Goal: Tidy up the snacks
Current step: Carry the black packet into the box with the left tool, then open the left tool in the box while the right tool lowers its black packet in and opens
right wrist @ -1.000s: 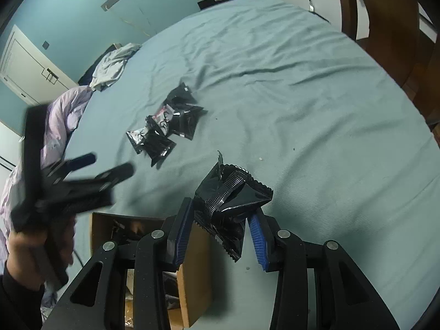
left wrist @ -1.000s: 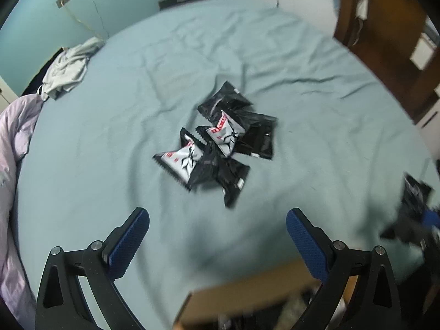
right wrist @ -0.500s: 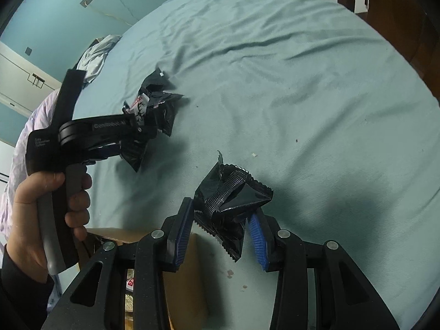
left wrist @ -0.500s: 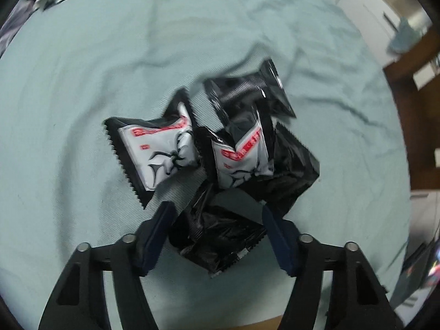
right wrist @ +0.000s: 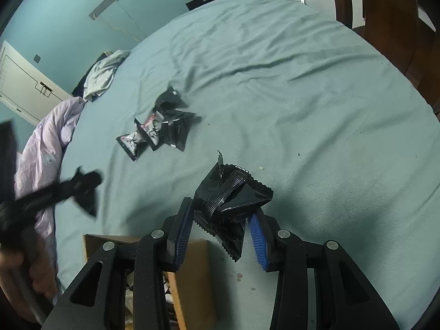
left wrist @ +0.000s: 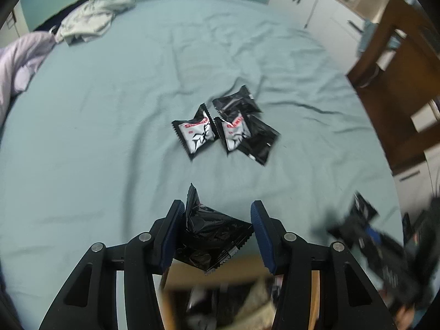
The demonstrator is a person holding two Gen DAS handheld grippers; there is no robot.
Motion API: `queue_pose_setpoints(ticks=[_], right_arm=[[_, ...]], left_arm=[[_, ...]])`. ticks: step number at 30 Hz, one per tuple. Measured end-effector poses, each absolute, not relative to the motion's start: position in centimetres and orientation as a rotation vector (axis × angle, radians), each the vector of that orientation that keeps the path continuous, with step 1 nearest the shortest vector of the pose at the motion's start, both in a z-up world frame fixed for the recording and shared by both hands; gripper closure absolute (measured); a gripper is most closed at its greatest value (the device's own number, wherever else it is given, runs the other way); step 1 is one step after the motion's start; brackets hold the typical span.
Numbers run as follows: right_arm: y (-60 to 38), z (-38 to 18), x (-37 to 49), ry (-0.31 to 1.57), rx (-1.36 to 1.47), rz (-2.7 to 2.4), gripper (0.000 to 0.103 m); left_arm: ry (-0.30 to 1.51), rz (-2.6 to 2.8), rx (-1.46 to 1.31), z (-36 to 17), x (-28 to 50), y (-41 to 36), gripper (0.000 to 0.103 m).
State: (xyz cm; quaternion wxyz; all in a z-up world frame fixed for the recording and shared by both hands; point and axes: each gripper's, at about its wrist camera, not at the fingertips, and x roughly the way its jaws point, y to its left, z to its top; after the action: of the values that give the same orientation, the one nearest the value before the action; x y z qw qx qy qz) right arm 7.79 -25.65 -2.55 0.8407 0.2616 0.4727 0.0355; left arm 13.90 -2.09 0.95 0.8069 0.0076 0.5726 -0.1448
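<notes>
My left gripper [left wrist: 217, 209] has its jaws closing, with a crumpled black snack packet [left wrist: 211, 233] pinched between the blue pads and lifted off the bed. It hangs over the near edge of an open cardboard box [left wrist: 220, 280]. A pile of several black and white-red packets [left wrist: 225, 129] lies further out on the teal bedsheet [left wrist: 110, 137]. My right gripper [right wrist: 222, 209] is shut on another folded black packet [right wrist: 231, 198], just beside the box [right wrist: 189, 269]. In the right wrist view the pile [right wrist: 156, 129] lies ahead on the left, and the left gripper [right wrist: 55, 192] shows as a blur.
A lilac duvet [left wrist: 16, 66] and grey clothes [left wrist: 90, 19] sit at the bed's far left. Dark wooden furniture [left wrist: 398, 68] and white cabinets [left wrist: 302, 0] stand to the right. A hand [right wrist: 24, 269] grips the left tool's handle. The box holds other wrappers.
My left gripper went down to the pile, closed on a black packet and pulled it back up over the box. The right gripper stayed still with its packet.
</notes>
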Motion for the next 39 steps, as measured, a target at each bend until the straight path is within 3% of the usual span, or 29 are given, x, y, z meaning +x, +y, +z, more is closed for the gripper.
queue_pose_setpoints(ticks=[6,17,34,39], right_arm=[[-25.3,-1.5,6.7,0.953,0.542,0.088,0.065],[-24.7,0.2,2.8,0.901,0.520,0.160,0.065],[-22.6,-0.1,3.2,0.879,0.458,0.185,0.065],[-21.9,-0.1,3.3,0.878,0.418,0.204,0.065]], left_arm=[[1.151,-0.372,0.083,5.0,7.8,0.2,0.054],[0.973,-0.432,0.251,5.4,0.7,0.3,0.053],[1.169,-0.401,0.288,-1.2,1.8,-0.3,0.052],[1.180,-0.364,0.337,-2.5,2.0,-0.8,0.043]])
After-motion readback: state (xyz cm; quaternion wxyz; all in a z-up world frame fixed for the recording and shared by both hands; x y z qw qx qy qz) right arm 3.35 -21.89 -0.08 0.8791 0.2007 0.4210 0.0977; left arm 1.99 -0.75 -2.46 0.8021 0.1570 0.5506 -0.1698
